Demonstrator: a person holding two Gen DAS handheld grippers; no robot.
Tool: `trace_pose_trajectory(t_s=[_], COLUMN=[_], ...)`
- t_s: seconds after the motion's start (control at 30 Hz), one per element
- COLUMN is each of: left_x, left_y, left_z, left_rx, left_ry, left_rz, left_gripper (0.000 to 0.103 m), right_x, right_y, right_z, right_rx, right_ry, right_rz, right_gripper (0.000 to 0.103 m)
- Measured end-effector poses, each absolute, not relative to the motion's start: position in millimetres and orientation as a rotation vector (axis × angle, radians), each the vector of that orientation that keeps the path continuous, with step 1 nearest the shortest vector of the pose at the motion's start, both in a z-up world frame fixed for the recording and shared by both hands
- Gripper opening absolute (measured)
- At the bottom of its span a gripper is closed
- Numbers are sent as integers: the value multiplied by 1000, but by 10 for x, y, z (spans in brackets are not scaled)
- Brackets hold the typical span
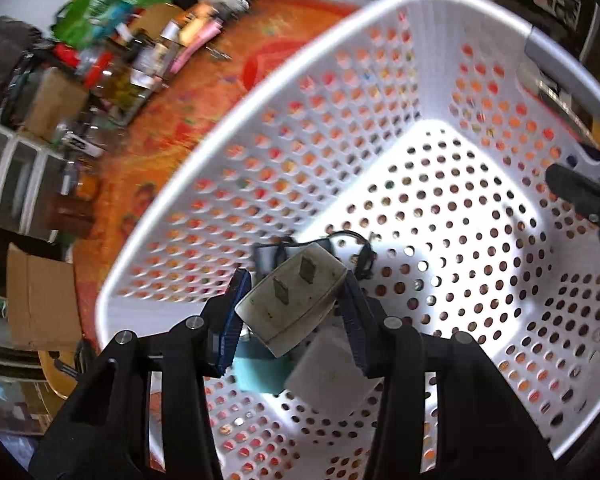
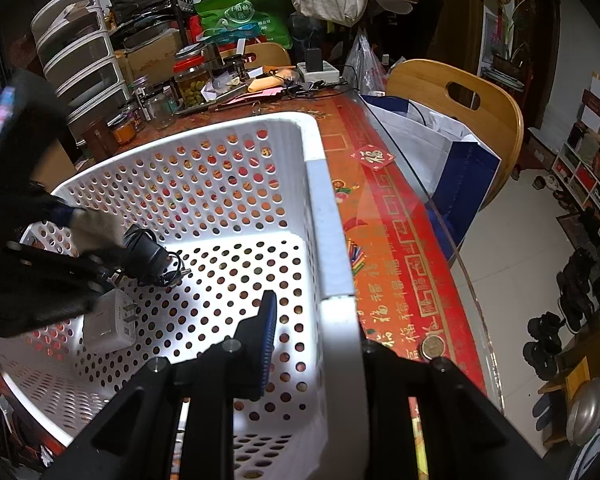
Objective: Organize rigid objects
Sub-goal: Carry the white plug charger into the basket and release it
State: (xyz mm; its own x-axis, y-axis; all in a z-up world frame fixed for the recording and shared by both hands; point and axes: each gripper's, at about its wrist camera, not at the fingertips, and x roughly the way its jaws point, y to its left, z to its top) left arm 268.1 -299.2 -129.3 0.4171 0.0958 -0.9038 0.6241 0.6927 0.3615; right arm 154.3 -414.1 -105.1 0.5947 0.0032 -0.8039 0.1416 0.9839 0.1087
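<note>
The left gripper [image 1: 296, 300] has its fingers closed on a grubby white plug adapter [image 1: 292, 304], low centre of the frame, above the white basket [image 1: 204, 184] floor — likely poised to drop it beside the white charger [image 2: 110, 322] and black adapter [image 2: 146, 250]. The right gripper [image 2: 320, 344] straddles the basket's near rim, seemingly clamping it to steady it.

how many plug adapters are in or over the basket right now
3. A beige adapter is held in the left gripper over the white basket; a white adapter and a black adapter lie on its floor. Others may be hidden.
</note>
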Motion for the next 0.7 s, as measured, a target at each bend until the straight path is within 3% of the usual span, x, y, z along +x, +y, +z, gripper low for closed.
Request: trace_pose_trajectory(t_s=[0.27,0.4,0.43,0.57,0.7], left_x=[2690,2669,2672,2542,2347], left_y=[-3163,-3074,-3015,-2511,-1791], left_z=[-1536,-1373,-1284,-676,-211], left_rx=[831,777,750,594,417], left_ry=[1170,1123,1109,936,809], left_rz=[-405,-411,-416,-397,-383], left_gripper=[43,44,48,81,90], right_x=[1536,1539,1538,1537,1536], right_y=[-4134,-4137,-4136,-4136,-4133], right_z=[-1055,-1055,-1057,-1056,-1060], right_rx=[169,169,170,170,170], right_ry=[929,931,930,929,930], right_rz=[-76,-77,-78,-77,-78], right_gripper=[23,23,23,23,23])
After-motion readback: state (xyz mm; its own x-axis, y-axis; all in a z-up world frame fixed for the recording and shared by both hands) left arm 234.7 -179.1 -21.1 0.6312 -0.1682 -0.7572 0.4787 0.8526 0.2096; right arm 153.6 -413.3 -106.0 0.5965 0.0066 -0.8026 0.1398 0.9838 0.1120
